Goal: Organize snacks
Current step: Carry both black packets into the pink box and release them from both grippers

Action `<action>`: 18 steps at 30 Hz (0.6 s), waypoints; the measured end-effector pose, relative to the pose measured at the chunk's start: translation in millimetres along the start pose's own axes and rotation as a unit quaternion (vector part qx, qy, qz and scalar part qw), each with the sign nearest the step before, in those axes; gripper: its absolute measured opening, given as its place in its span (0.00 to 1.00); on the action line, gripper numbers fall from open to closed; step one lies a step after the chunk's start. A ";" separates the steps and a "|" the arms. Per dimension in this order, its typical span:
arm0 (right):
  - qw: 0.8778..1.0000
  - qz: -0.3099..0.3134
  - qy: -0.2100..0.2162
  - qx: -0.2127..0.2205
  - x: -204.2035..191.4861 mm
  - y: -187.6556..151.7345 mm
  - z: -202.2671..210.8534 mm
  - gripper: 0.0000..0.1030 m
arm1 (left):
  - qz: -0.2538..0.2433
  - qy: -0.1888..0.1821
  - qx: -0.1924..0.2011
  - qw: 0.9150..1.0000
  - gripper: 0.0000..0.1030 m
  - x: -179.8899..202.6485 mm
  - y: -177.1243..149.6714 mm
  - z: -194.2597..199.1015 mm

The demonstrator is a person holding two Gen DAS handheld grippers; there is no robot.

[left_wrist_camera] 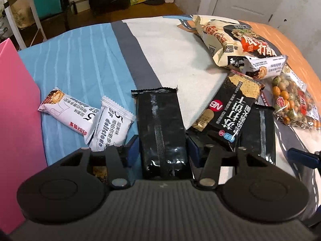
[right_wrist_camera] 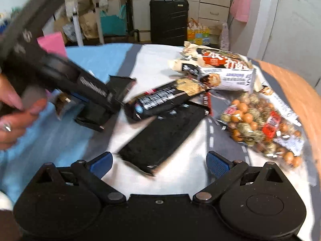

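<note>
A plain black foil packet point(left_wrist_camera: 161, 128) is being clamped between the blue pads of the left claw point(left_wrist_camera: 162, 150), its serrated top edge pointing away over the bedsheet point(left_wrist_camera: 174, 46) with blue, grey, white and orange panels. Just left of it, two white snack bars are being seen on the blue stripes: the nearer white bar point(left_wrist_camera: 112, 124) is printed "delicious" with a large "5", and it is overlapping the farther white bar point(left_wrist_camera: 66, 110), whose end shows a nut cluster picture. A pink board point(left_wrist_camera: 14, 110) is standing upright at the left edge.

To the right of the clamped packet, a black cracker pack point(left_wrist_camera: 230, 110) marked "NB" in a red oval, with large white Chinese characters and a cracker picture, is lying across a second black foil packet point(right_wrist_camera: 160, 136). Beyond it, a cream noodle bag point(left_wrist_camera: 226, 38) with red Chinese lettering is lying beside another white bar point(right_wrist_camera: 226, 78). A clear bag of coated peanuts point(right_wrist_camera: 258, 124), orange and green with red labels, is resting near the orange panel.

The right claw point(right_wrist_camera: 159, 163) is being held with its blue pads wide apart and nothing between them, above the near end of the second black packet. A person's hand point(right_wrist_camera: 16, 116) is gripping the left tool's handle; this view is blurred.
</note>
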State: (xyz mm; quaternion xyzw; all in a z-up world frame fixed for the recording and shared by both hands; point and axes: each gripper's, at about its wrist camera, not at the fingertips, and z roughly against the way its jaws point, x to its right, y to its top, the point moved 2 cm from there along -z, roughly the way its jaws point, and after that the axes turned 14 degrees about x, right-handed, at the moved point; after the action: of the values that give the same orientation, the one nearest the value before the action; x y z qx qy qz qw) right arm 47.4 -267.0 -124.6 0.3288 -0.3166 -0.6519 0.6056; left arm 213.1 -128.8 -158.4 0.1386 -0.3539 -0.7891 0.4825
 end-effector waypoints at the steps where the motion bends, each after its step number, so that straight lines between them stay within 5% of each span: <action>1: 1.000 -0.013 0.002 0.004 -0.6 2.1 -3.3 0.98 | -0.003 -0.001 -0.001 1.000 0.48 0.3 0.2 -0.1; 4: 0.999 -0.038 -0.011 0.004 -5.7 4.1 -25.7 0.97 | -0.002 -0.001 0.002 1.000 0.47 0.2 -0.8 0.8; 7: 0.997 -0.030 -0.073 0.003 -9.6 2.0 -49.4 0.95 | 0.002 -0.001 0.006 1.000 0.48 -0.6 -2.4 1.8; 10: 0.993 0.000 -0.118 0.015 -20.8 4.5 -49.2 0.72 | 0.006 0.002 0.006 1.000 0.48 -1.1 -3.2 4.2; 12: 0.992 -0.027 -0.122 0.008 -14.9 6.8 -42.8 0.62 | 0.008 0.002 0.001 1.000 0.48 -1.3 -3.6 8.1; 18: 0.992 -0.058 -0.109 -0.026 1.3 4.9 -19.7 0.57 | 0.017 -0.012 -0.020 1.000 0.47 0.7 -12.5 23.7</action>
State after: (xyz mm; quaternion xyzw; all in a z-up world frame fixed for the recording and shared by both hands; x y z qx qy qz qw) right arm 66.2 -269.0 -132.2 0.2577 -0.3439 -0.7259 0.5370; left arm 191.2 -115.7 -150.1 0.1133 -0.3462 -0.7896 0.4939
